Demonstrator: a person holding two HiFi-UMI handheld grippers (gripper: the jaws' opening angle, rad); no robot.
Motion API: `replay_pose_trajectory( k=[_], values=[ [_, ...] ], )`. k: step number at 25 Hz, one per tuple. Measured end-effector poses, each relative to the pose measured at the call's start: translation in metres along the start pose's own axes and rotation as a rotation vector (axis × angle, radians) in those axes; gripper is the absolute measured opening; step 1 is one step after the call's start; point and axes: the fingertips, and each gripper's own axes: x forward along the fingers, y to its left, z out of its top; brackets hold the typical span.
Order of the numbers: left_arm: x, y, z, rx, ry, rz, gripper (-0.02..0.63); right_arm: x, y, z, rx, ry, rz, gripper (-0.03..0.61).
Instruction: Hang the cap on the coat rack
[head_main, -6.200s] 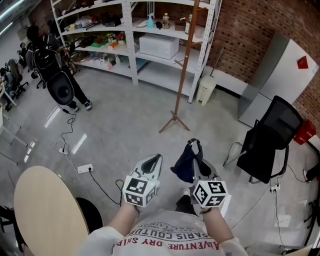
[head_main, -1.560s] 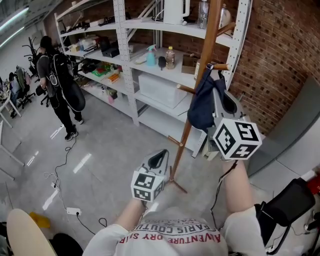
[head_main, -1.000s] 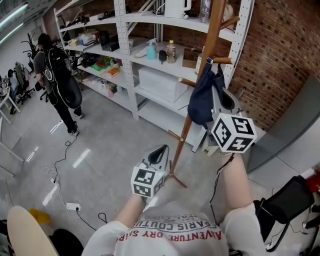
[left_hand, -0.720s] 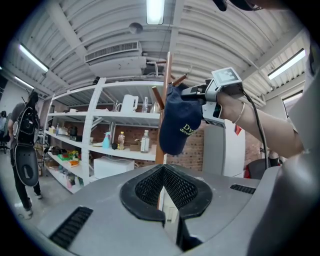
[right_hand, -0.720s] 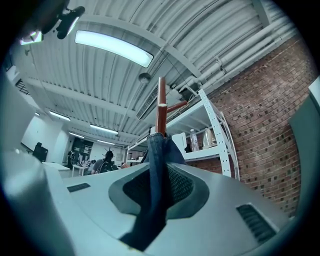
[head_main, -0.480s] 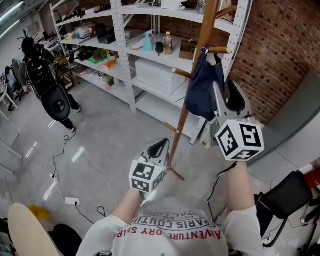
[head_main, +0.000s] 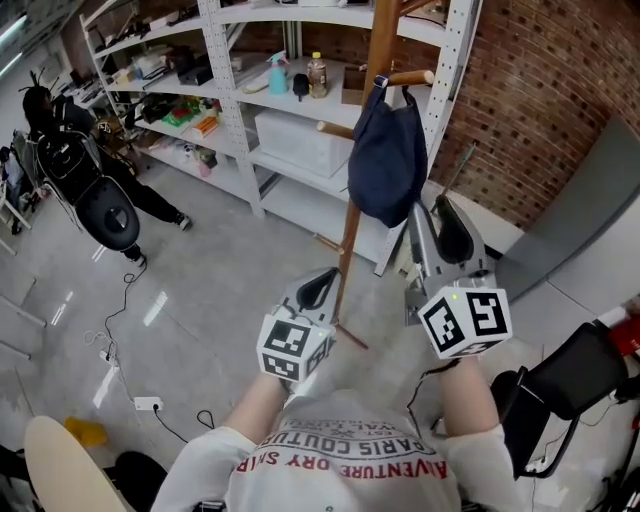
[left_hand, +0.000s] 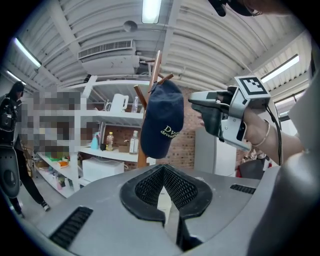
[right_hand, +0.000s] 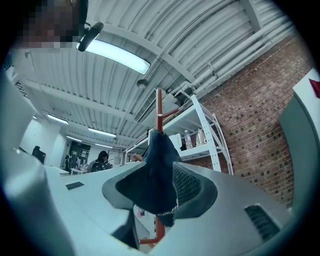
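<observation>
The dark blue cap hangs by its back from an upper peg of the wooden coat rack. My right gripper sits just below and right of it, apart from the fabric. Its jaws are opening and press on nothing. Seen from the right gripper view, the cap dangles ahead in the gap, in front of the rack pole. My left gripper stays low by the pole, shut and empty. From the left gripper view the cap shows yellow lettering, with the right gripper beside it.
White metal shelving with bottles and a white box stands behind the rack, against a brick wall. A person with a black backpack stands far left. A black chair, a grey cabinet, floor cables and a round table surround me.
My right gripper's jaws opened off the cap and the gripper dropped down and away. The cap stays hanging on the peg. The left gripper kept its place.
</observation>
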Motion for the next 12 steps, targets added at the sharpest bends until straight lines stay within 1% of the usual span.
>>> replay_pose_trajectory(
  k=[2, 3, 4, 5, 8, 12],
  values=[
    [0.001, -0.005, 0.001, 0.001, -0.001, -0.009, 0.006, -0.011, 0.001, -0.015, 0.013, 0.018, -0.004, 0.153],
    [0.001, -0.007, 0.000, -0.001, 0.002, -0.012, 0.006, -0.017, 0.000, -0.025, 0.017, 0.036, -0.010, 0.136],
    [0.001, -0.009, -0.001, -0.003, 0.001, -0.014, 0.006, -0.022, 0.000, -0.036, 0.020, 0.057, -0.021, 0.088],
    [0.002, -0.010, -0.001, -0.005, -0.002, -0.014, 0.006, -0.027, -0.001, -0.049, 0.023, 0.083, -0.032, 0.061],
    [0.005, -0.012, -0.004, -0.006, -0.002, -0.013, 0.006, -0.038, -0.004, -0.085, 0.031, 0.163, -0.050, 0.044],
    [0.008, -0.018, -0.007, -0.027, 0.006, -0.016, 0.006, -0.051, -0.007, -0.126, 0.034, 0.248, -0.066, 0.026]
  ],
)
